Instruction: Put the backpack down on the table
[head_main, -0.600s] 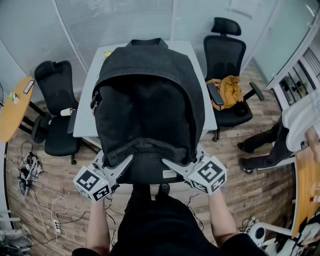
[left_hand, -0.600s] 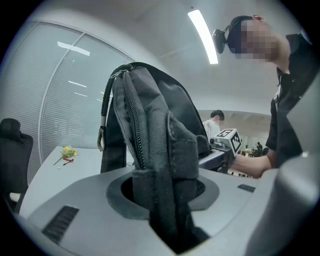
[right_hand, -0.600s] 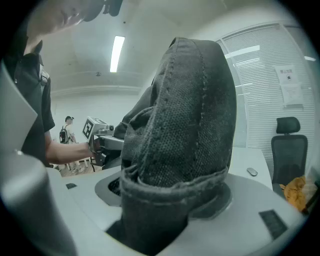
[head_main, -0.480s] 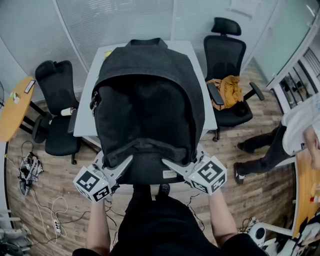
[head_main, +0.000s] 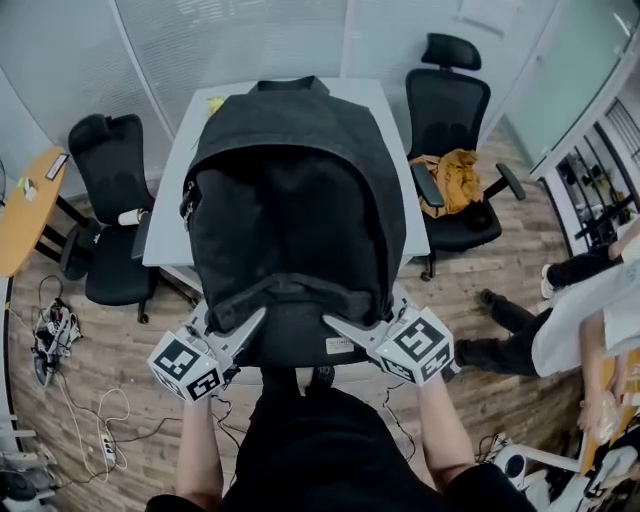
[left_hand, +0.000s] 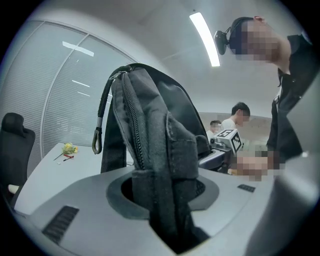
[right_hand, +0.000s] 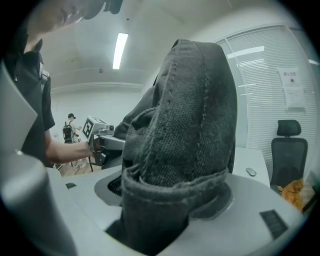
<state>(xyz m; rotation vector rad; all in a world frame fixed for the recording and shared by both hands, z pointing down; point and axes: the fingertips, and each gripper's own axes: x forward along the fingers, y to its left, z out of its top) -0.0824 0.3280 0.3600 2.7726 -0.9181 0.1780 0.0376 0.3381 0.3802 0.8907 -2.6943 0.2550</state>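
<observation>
The left gripper (head_main: 248, 326) and the right gripper (head_main: 340, 328) each pinch a bunch of cloth at the near end of the black backpack (head_main: 295, 210). The backpack's long side runs straight away from the person, with its handle (head_main: 290, 84) at the far end, over the white table (head_main: 172, 215).

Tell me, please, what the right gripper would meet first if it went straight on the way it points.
The backpack: the right gripper is shut on its fabric, so it would likely just press into the bag's body.

The bystander in white (head_main: 588, 322) at the right edge now stands lower in the head view, legs mid-stride.
</observation>
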